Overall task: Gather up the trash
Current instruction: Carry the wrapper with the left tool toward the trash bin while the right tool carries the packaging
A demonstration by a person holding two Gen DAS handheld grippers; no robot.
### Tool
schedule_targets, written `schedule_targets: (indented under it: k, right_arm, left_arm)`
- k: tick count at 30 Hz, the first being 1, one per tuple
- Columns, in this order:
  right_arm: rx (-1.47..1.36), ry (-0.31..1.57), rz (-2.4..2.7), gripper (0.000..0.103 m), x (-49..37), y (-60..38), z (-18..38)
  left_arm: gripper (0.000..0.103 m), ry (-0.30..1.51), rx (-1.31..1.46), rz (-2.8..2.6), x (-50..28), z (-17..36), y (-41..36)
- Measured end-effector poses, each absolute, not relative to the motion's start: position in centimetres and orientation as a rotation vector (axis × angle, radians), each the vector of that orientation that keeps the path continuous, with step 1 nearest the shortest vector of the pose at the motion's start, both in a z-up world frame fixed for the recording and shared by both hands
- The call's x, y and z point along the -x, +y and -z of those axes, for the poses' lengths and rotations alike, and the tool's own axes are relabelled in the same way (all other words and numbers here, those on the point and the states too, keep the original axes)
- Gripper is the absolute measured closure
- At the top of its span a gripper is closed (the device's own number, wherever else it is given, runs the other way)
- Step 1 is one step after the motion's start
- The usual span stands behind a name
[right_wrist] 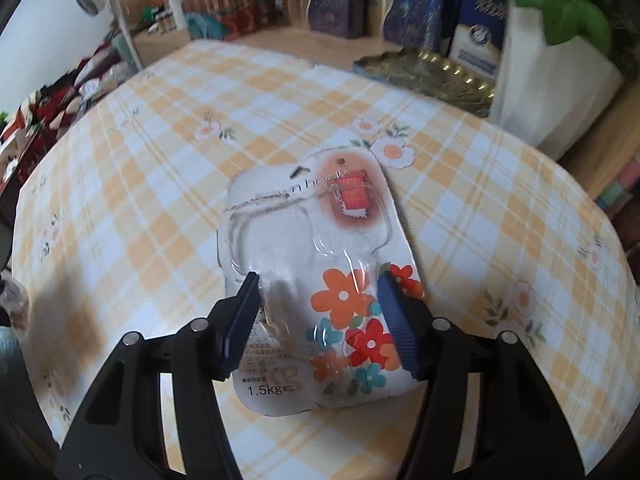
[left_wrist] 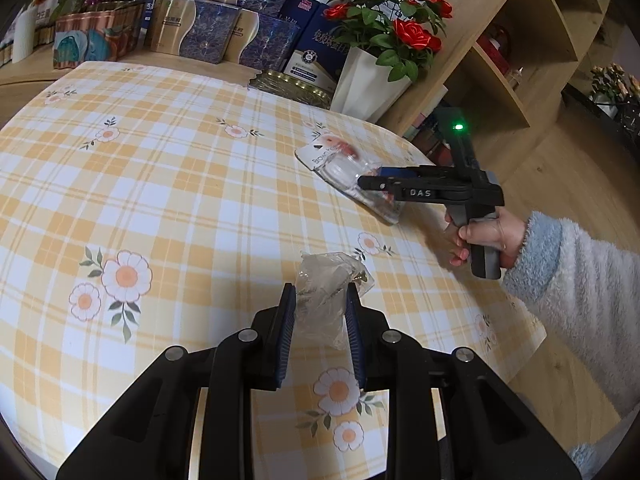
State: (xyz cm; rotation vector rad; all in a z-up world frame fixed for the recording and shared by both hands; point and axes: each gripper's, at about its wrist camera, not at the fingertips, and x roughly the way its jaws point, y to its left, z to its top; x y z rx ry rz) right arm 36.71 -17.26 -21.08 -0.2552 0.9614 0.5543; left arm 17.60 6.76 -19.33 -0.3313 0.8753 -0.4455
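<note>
On the yellow checked tablecloth (left_wrist: 160,184) my left gripper (left_wrist: 320,300) is shut on a crumpled clear plastic wrapper (left_wrist: 324,276), which sticks out past the blue pads. A flat blister pack (right_wrist: 304,216) printed with orange and red flowers lies near the table's right edge, also seen as the blister pack (left_wrist: 332,160) in the left wrist view. My right gripper (right_wrist: 318,280) points down over its near end, jaws apart, both fingertips inside the pack's width. I see no pad pressing on it. In the left wrist view the right gripper (left_wrist: 370,182) is held by a hand in a fluffy sleeve (left_wrist: 580,300).
A white pot of red roses (left_wrist: 368,80) and a green-gold dish (left_wrist: 292,84) stand at the table's far right. Gift boxes (left_wrist: 208,36) line the back. A wooden shelf (left_wrist: 520,40) rises right of the table. The table edge (left_wrist: 460,184) runs close to the pack.
</note>
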Motion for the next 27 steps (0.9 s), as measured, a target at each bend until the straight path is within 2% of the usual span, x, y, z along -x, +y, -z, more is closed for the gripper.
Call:
schedule_targets:
  k: [14, 27]
  right_arm:
    - [0.238, 0.864, -0.504, 0.042, -26.7, -19.6, 16.0]
    - [0.173, 0.792, -0.571, 0.042, -13.2, -22.2, 11.2]
  left_arm:
    - [0.079, 0.83, 0.319, 0.469, -13.1, 16.2, 5.7]
    - [0.079, 0.797, 0.286, 0.513, -6.3, 13.4, 5.2]
